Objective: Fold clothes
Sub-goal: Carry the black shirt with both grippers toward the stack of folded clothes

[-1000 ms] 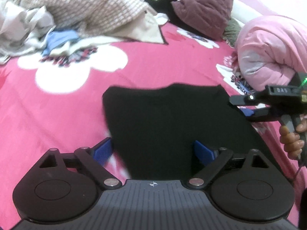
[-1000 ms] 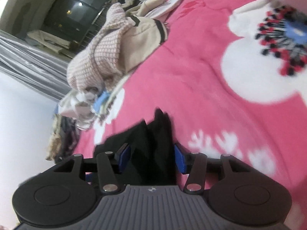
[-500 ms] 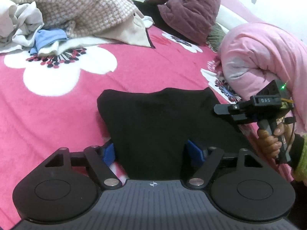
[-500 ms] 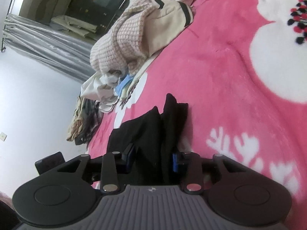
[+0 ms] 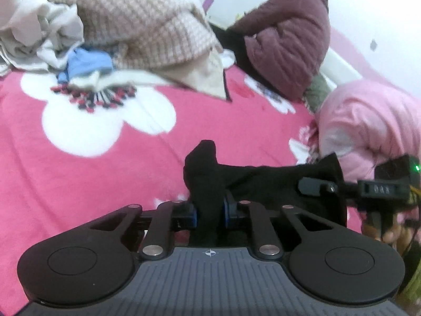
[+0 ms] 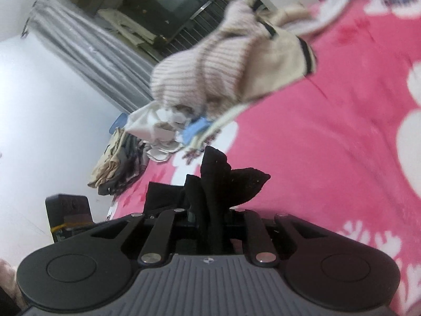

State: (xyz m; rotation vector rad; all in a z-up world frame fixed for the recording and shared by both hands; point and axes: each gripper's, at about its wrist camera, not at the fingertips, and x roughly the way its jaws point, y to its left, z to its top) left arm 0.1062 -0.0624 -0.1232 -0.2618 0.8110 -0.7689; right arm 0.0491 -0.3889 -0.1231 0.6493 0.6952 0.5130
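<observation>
Both tongs (image 5: 209, 212) (image 6: 209, 218) newly clamped on black garment (image 5: 263, 181).

Garment (image 5: 263, 181) near centre, on blanket (image 5: 110, 163), strung btwn left gripper (image 5: 209, 212) and right gripper (image 5: 310, 187) at right. Clothes pile (image 5: 126, 26) far left. Padded jacket (image 5: 289, 52) far right; quilt roll (image 5: 368, 126) right.

1. Lower part of black garment (image 5: 208, 184) hidden behind left gripper (image 5: 209, 212) body; pads mostly covered by bunched cloth.
2. Right gripper (image 6: 210, 217) pads buried under the garment's folds; contact unseen.
3. Hand (image 5: 394, 233) on right gripper's handle largely hidden, cut by frame edge.
4. Checked knit pile (image 6: 210, 76) smeared by motion blur.
5. Pink padded jacket (image 5: 373, 121) cropped at right edge.
</observation>
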